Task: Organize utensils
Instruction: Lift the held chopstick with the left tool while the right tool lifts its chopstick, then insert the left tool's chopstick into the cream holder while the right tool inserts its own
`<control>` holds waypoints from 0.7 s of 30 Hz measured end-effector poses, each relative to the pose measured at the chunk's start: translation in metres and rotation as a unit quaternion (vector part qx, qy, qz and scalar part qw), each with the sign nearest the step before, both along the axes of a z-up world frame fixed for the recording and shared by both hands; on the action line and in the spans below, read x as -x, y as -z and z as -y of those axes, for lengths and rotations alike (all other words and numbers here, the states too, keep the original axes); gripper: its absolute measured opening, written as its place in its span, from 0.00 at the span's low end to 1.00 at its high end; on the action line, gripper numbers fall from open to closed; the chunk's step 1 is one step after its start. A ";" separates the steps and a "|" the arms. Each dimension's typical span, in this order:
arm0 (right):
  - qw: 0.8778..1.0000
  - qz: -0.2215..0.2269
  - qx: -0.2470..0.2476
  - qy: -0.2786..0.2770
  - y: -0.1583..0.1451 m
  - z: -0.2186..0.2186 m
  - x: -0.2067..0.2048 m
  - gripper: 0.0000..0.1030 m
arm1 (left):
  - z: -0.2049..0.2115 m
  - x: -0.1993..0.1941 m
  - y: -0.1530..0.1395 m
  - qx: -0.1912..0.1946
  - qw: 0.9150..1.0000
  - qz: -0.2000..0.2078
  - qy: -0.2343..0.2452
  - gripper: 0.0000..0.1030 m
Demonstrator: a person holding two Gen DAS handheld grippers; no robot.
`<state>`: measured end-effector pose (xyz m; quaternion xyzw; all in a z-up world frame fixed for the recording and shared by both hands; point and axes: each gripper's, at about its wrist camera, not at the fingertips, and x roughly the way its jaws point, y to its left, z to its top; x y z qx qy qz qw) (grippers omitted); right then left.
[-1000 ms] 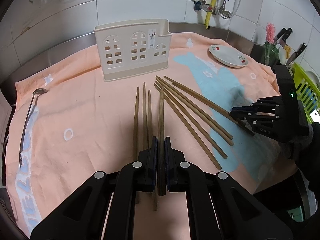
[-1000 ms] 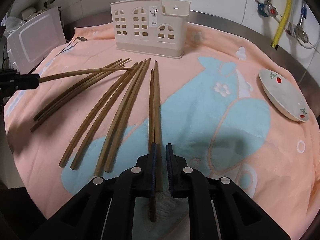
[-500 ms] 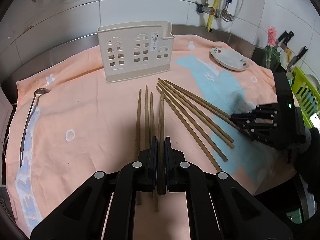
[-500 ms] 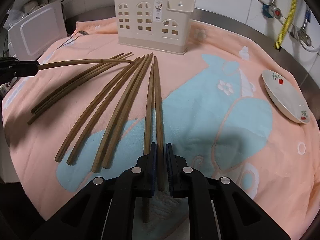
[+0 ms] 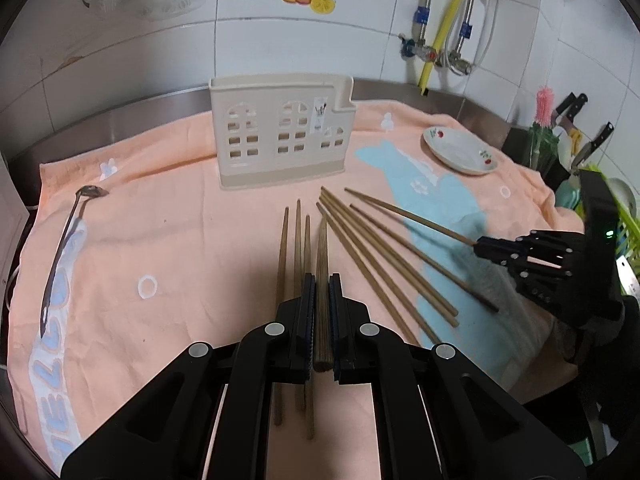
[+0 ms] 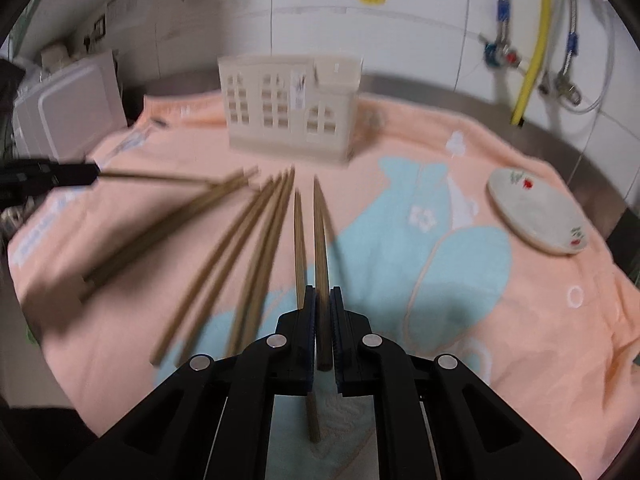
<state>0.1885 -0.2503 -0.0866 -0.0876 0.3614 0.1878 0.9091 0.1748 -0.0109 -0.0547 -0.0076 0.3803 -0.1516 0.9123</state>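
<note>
My left gripper (image 5: 321, 280) is shut on the thick end of one wooden chopstick (image 5: 321, 248) that points at the cream house-shaped utensil holder (image 5: 280, 132). Three loose chopsticks (image 5: 297, 240) lie just left of it, and several more (image 5: 372, 248) fan out to the right on the peach towel. My right gripper (image 6: 323, 292) is shut on another chopstick (image 6: 319, 232), held a little above the towel. In the left wrist view the right gripper (image 5: 478, 245) shows that chopstick (image 5: 400, 212) slanting up off the cloth. A metal spoon (image 5: 60, 248) lies far left.
A small white plate (image 6: 536, 212) with red cherries sits at the towel's right side. Knives (image 5: 576, 108) and a green rack (image 5: 624, 232) stand beyond the right edge. A white appliance (image 6: 68, 108) is at the far left. Tiled wall and pipes (image 6: 532, 60) run behind the holder.
My right gripper has risen with its chopstick, lifting it off the towel; its view is now blurred. The left gripper keeps hold of its chopstick and has barely shifted.
</note>
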 end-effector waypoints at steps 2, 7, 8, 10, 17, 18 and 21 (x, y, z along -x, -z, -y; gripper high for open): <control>1.000 0.017 -0.011 0.001 -0.014 -0.001 0.001 0.07 | 0.001 -0.001 -0.005 0.006 1.000 0.004 0.001 0.06; 0.998 0.050 -0.041 0.009 -0.045 -0.005 -0.001 0.07 | 0.004 -0.004 -0.015 0.008 1.000 0.018 0.002 0.06; 0.998 0.053 -0.042 0.008 -0.048 -0.006 -0.003 0.07 | 0.005 -0.006 -0.017 0.010 1.000 0.019 0.003 0.06; 0.997 0.060 -0.045 0.010 -0.054 -0.010 -0.006 0.07 | 0.006 -0.009 -0.022 0.013 1.000 0.022 0.005 0.06; 0.996 0.065 -0.062 0.018 -0.075 -0.015 -0.025 0.07 | 0.004 -0.022 -0.038 0.020 0.999 0.028 0.007 0.06; 0.996 0.063 -0.064 0.017 -0.080 -0.016 -0.029 0.07 | 0.003 -0.025 -0.040 0.019 0.999 0.029 0.005 0.06; 0.996 0.066 -0.059 0.015 -0.095 -0.019 -0.039 0.07 | 0.002 -0.033 -0.048 0.017 0.999 0.030 0.005 0.05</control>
